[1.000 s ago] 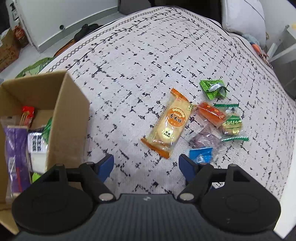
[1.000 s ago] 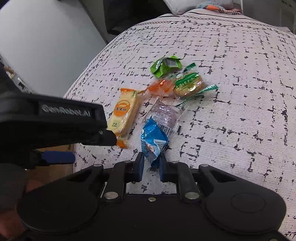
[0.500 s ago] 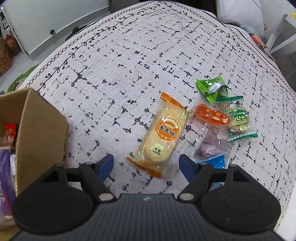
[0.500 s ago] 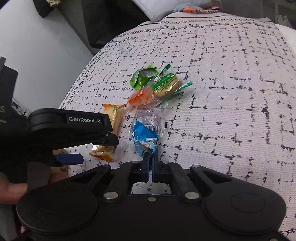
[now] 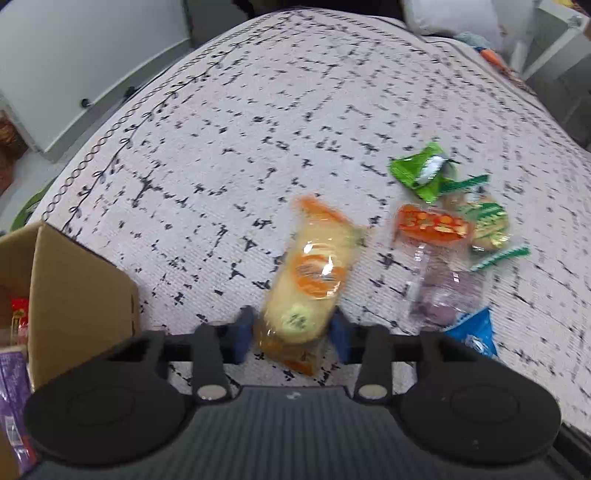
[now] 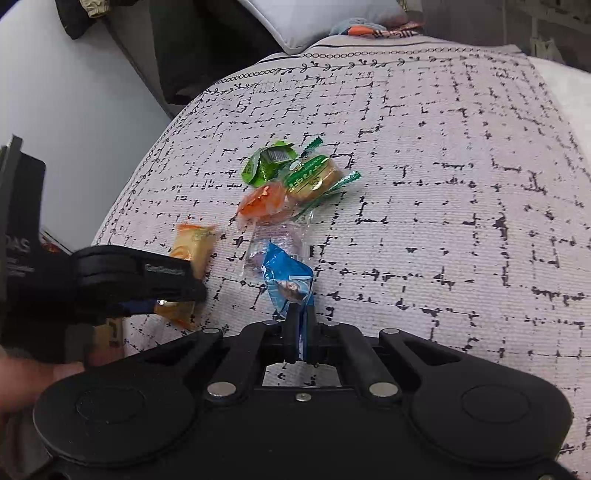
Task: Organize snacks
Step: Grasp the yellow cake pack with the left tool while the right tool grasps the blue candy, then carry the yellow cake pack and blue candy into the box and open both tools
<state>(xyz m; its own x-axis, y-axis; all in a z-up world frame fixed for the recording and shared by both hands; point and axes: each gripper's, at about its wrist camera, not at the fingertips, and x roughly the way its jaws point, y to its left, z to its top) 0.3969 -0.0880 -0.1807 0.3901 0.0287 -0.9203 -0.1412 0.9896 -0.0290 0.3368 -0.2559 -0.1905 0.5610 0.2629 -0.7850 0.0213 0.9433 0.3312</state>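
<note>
Bedspread [image 6: 424, 192]: woven cloth, coarse and matt.
Cardboard box [image 5: 79, 291]: plain brown paperboard, dull.
Yellow cracker packet [image 5: 314, 273]: glossy clear film.
Blue packet [image 6: 290, 282]: shiny foil-like plastic.
Left gripper [image 5: 291, 332]: matt black plastic.

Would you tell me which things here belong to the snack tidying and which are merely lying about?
Job: yellow cracker pack, blue packet, green packet, orange sweet, cardboard box.
Lying about: pillow, white board.

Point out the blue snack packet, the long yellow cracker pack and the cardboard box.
blue snack packet [image 6: 290, 282]: right wrist view, middle of its printed face.
long yellow cracker pack [image 5: 314, 273]: left wrist view, on its round orange label.
cardboard box [image 5: 79, 291]: left wrist view, on its outer side wall.
</note>
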